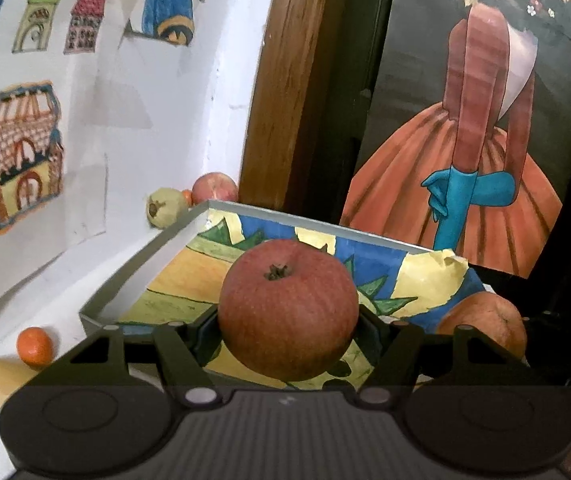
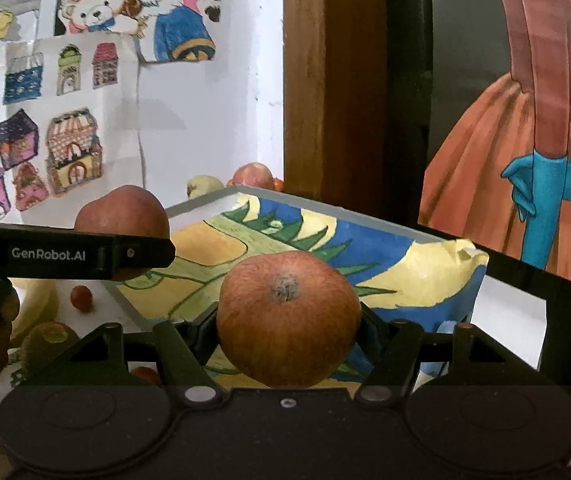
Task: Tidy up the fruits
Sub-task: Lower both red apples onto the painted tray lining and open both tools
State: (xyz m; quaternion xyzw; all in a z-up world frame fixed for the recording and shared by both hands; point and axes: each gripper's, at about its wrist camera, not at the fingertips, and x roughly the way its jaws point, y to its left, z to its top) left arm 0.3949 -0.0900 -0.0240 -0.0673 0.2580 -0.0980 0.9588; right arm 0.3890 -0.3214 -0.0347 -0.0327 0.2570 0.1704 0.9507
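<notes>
a: what's each hand got?

b: the left gripper (image 1: 287, 320) is clamped on a round red apple with a dark dried calyx (image 1: 287, 314), jaws pressed on its widest part, left and right. the right gripper (image 2: 288, 322) holds a second round apple, orange-red with a grey stem scar (image 2: 288, 318), the same way.

a: and where are they?

b: both held in the air over the near edge of the shallow grey-rimmed tray lined with a painted yellow, blue and green sheet (image 1: 141, 258). from the right wrist view the left one sits higher and off to the left (image 2: 121, 216).

a: how would they handle?

b: i'd judge them firm, fairly heavy, smooth-skinned — they could roll or slip if pinched off centre, and bruise if dropped. gripping across the middle looks right; lower them until they touch the lining before letting go.

a: other fruit?

b: a small orange tangerine (image 1: 34, 346) sits on the white surface beside the tray — still loose.
</notes>
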